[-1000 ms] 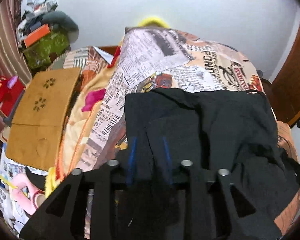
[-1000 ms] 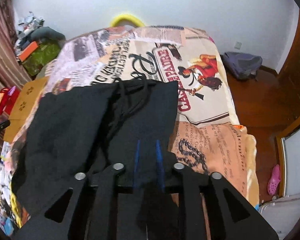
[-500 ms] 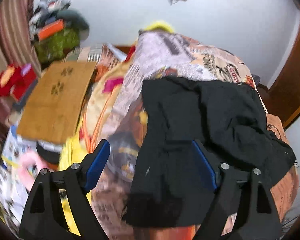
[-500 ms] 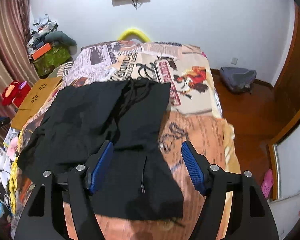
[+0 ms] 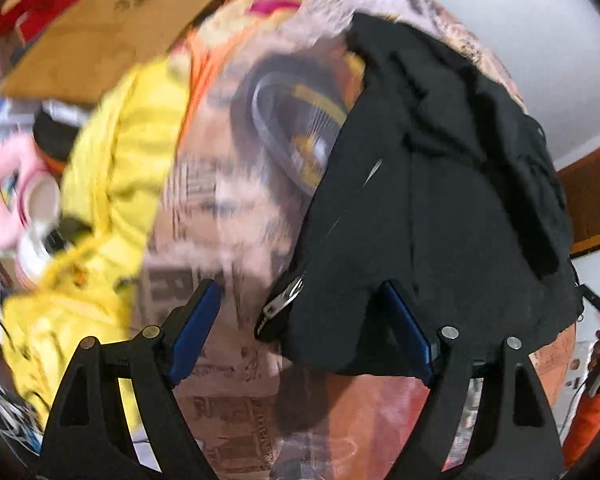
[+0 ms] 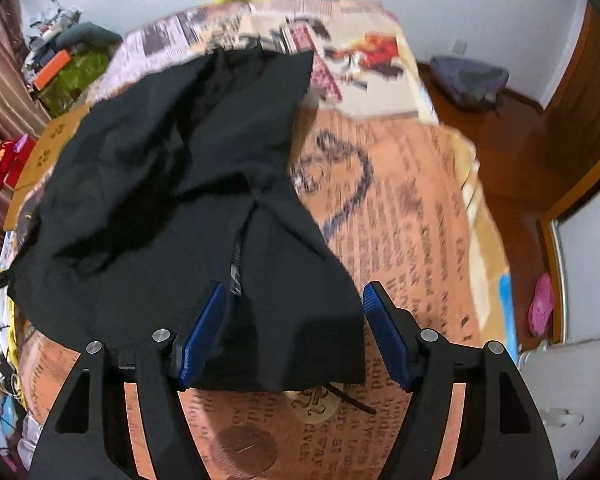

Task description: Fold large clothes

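Observation:
A black zip-up garment (image 6: 172,184) lies folded and rumpled on a bed with a newspaper-print cover (image 6: 412,216). It also shows in the left wrist view (image 5: 440,208), with its zipper pull (image 5: 284,300) at the near left hem. My left gripper (image 5: 300,328) is open and empty, with the garment's near left corner between its blue fingers. My right gripper (image 6: 296,332) is open and empty, its fingers either side of the near hem at the zipper (image 6: 236,268).
A yellow cloth (image 5: 112,184) hangs off the bed's left side. A cardboard box (image 5: 96,36) and clutter stand on the floor to the left. At the right are wooden floor (image 6: 512,148), a grey bag (image 6: 468,80) and a pink slipper (image 6: 540,308).
Both grippers were shut on the garment's near edge a second ago. They opened, let it drop on the bed and pulled back. The left view has since swung down and left.

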`<state>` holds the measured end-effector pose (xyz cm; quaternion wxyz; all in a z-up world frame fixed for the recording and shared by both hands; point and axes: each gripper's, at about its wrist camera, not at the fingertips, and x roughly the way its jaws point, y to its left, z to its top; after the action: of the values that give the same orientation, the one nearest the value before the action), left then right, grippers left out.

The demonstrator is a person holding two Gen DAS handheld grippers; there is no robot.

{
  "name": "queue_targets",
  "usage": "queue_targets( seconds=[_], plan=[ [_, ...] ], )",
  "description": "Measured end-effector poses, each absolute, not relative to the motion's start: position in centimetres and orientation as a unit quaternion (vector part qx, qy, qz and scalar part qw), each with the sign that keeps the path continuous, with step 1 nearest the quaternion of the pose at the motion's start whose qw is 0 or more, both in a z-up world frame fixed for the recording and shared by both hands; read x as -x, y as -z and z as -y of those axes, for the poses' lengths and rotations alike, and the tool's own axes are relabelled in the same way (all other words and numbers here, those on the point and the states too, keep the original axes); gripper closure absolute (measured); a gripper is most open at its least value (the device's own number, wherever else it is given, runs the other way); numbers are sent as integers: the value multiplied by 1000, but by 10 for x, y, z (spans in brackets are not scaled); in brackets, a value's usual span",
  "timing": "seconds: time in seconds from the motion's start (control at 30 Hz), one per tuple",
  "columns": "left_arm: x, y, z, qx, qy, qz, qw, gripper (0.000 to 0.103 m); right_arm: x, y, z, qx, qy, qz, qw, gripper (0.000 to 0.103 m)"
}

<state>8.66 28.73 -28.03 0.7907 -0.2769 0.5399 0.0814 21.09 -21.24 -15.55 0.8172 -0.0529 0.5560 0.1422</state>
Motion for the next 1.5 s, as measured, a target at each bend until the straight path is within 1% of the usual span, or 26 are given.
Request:
queue_targets(
  seconds=[0.07,0.27,0.33,0.37,0.4,0.43,0.47,0.5,0.53,0.57,0.6,0.63,0.67,0.7,0.73,0.77,0.8,0.9,1.1,1.27,1.37,1.43,1.5],
  plan=[
    [-84,286,-285,283,-82,-536,791,21,-211,165,215,50,-139,-567,811,36],
    [-86,282,-254,213,-60,-545,809,20,-218,173,228,1,-143,-574,806,35],
    [-86,278,-245,197,-55,-545,813,24,-215,174,230,-14,-144,-569,809,35],
    [-84,276,-242,197,-53,-543,815,28,-212,173,230,-19,-146,-565,812,40],
    [-83,274,-241,204,-47,-542,814,36,-210,172,229,-22,-149,-562,813,44],
    [-82,273,-240,216,-36,-543,810,42,-203,170,227,-28,-163,-560,812,45],
    [-82,272,-238,228,-26,-544,807,55,-199,167,225,-34,-174,-558,811,46],
    [-80,270,-235,235,-16,-542,807,62,-194,165,221,-40,-190,-555,809,48],
    [-80,266,-236,231,-15,-540,809,65,-187,162,216,-37,-200,-550,810,53],
    [-80,262,-233,228,-13,-537,812,75,-182,159,212,-26,-198,-543,816,60],
    [-81,258,-229,228,-11,-534,814,79,-178,156,207,-15,-194,-537,821,64],
    [-82,253,-227,231,-10,-528,817,79,-176,154,205,-14,-194,-534,823,75],
    [-84,246,-224,236,-6,-520,820,81,-176,152,205,-21,-193,-533,823,84],
    [-86,239,-222,239,-3,-515,823,81,-178,149,206,-32,-198,-536,820,85],
    [-91,231,-219,233,-1,-511,827,82,-180,147,207,-42,-202,-535,819,88],
    [-96,223,-214,223,1,-506,833,87,-182,142,207,-46,-204,-532,821,91],
    [-102,210,-206,212,6,-499,840,89,-183,136,205,-42,-205,-525,825,92],
    [-121,179,-189,186,22,-480,857,92,-187,116,193,-25,-214,-497,841,93],
    [-162,118,-179,175,69,-419,888,93,-209,79,159,15,-223,-456,861,94],
    [-194,79,-203,219,89,-369,899,93,-242,54,141,18,-232,-426,874,95],
    [-216,72,-237,256,70,-347,900,94,-269,43,139,9,-221,-404,887,95],
    [-238,76,-261,278,47,-341,897,94,-291,45,140,10,-199,-397,896,95],
    [-260,91,-288,300,16,-346,889,94,-320,54,143,9,-174,-402,899,95]
  ],
)
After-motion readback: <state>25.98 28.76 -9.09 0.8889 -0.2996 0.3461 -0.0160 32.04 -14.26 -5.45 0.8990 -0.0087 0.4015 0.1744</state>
